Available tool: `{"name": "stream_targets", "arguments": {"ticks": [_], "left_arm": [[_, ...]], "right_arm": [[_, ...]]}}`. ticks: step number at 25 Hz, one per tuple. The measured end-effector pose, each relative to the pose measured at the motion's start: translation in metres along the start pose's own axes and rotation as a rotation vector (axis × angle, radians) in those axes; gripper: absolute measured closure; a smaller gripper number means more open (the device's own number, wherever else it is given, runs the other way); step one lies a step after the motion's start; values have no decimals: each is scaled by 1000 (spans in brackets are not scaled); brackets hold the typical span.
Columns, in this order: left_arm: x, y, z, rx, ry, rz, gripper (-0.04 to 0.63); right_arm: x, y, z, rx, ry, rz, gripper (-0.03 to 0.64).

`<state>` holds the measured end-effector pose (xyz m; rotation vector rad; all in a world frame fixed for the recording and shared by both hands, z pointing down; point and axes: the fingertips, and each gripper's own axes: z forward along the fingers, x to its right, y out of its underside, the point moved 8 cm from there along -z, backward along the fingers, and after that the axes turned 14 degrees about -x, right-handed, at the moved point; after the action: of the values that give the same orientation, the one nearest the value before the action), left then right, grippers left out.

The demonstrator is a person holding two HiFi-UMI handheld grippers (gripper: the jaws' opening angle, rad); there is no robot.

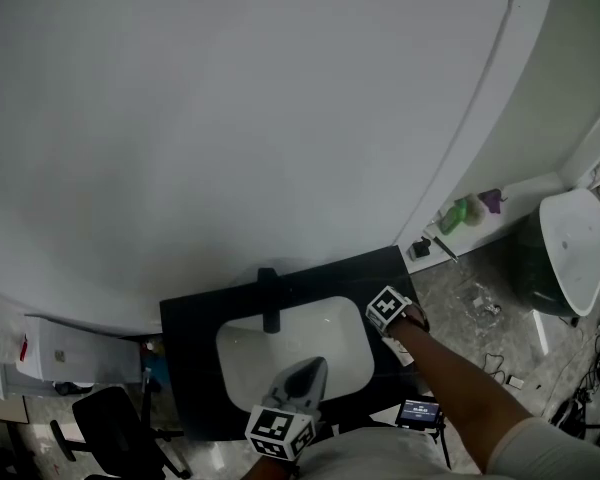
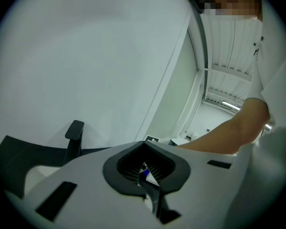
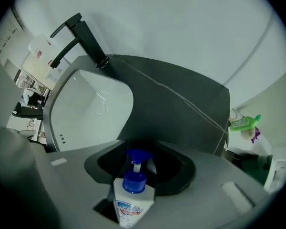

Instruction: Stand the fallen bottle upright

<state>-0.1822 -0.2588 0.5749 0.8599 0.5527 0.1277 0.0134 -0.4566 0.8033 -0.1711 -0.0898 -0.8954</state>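
Observation:
A white bottle (image 3: pixel 133 199) with a blue pump and a blue label lies on the black counter (image 3: pixel 181 109) near its front edge, pump toward the wall. My right gripper (image 3: pixel 133 175) points steeply down over it, jaws open; the bottle is between them, with a dark gap on its left. In the head view the right gripper (image 1: pixel 395 328) is at the counter's (image 1: pixel 190 318) right front, and the bottle (image 1: pixel 401 352) is a pale patch under it. My left gripper (image 1: pixel 302 376) (image 2: pixel 145 173) is shut and empty over the white sink (image 1: pixel 240 358).
A black faucet (image 1: pixel 270 298) (image 3: pixel 81 37) (image 2: pixel 74 137) stands behind the sink (image 3: pixel 86 113). A green bottle (image 1: pixel 462 213) (image 3: pixel 243 123) and a purple item (image 1: pixel 492 200) sit on a low ledge to the right. A white-lidded bin (image 1: pixel 575 248) and a black chair (image 1: pixel 110 428) stand on the floor.

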Motion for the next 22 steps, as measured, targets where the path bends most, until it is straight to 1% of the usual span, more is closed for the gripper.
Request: {"name": "stream_targets", "arguments": {"ticks": [3, 5, 9, 16, 22], "left_arm": [[-2, -1, -1, 1, 4, 4, 589], [0, -2, -2, 0, 12, 15, 589], [6, -10, -5, 2, 37, 41, 589], [24, -37, -7, 32, 71, 108, 589], [35, -54, -7, 42, 94, 158, 589]], "right_arm": [[1, 1, -5, 30, 1, 8, 449], [-2, 5, -17, 72, 16, 8, 449], [-8, 17, -52, 189, 53, 14, 449], [-6, 47, -120, 402, 130, 63, 449], [-5, 70, -135, 528, 187, 109, 449]]}}
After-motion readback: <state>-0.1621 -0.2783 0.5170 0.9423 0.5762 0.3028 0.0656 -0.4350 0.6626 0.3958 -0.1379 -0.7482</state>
